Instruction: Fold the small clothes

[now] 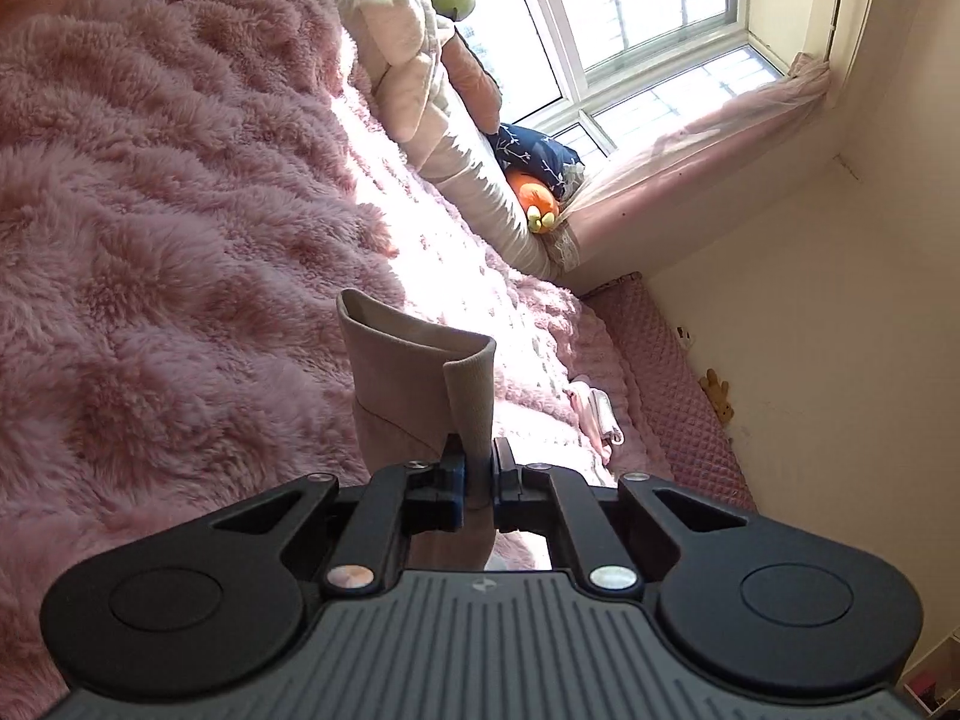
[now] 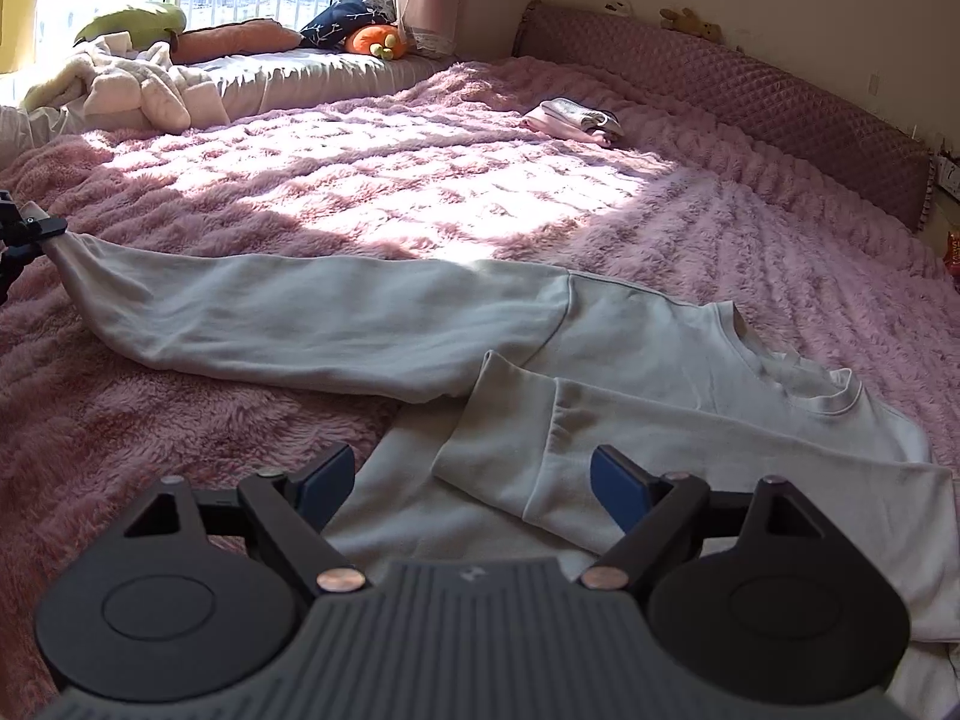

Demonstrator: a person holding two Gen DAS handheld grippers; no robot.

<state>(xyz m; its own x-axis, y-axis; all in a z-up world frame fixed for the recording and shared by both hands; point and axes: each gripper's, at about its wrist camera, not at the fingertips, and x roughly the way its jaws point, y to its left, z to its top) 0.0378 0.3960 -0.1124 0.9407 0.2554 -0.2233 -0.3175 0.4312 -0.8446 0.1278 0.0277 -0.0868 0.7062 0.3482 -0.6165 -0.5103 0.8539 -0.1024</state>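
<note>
Between the blue pads of the left tongs (image 1: pixel 478 471) sits the ribbed cuff (image 1: pixel 471 408) of a pale sweatshirt (image 2: pixel 540 360), pinched tight, with the sleeve end standing up ahead of the fingers. That camera is rolled on its side, so the bed and window (image 1: pixel 630 18) run diagonally across its view. From the right wrist view the same left tongs (image 2: pixel 24 234) show only as a dark clamp at the far left edge, cut off by the frame, holding the sleeve (image 2: pixel 300 312) stretched out straight across the fluffy pink blanket (image 2: pixel 420 180).

The right tongs (image 2: pixel 474 480) hover low over the sweatshirt with the jaws spread wide and nothing between them. Directly ahead of them lies the other sleeve (image 2: pixel 540 456), folded across the body of the garment, its cuff pointing toward the left pad. The collar (image 2: pixel 798 378) lies ahead and to the right.

The lower body of the sweatshirt is hidden beneath the right tongs' housing, and its right side runs out of frame. Farther ahead, near the quilted headboard (image 2: pixel 750 90), rests a small folded pile of clothes (image 2: pixel 576 117), its items too small to tell apart. Cushions and an orange plush toy (image 2: pixel 375 39) crowd the window ledge. No readable writing shows; only a small emblem marks each tongs' grey housing.
</note>
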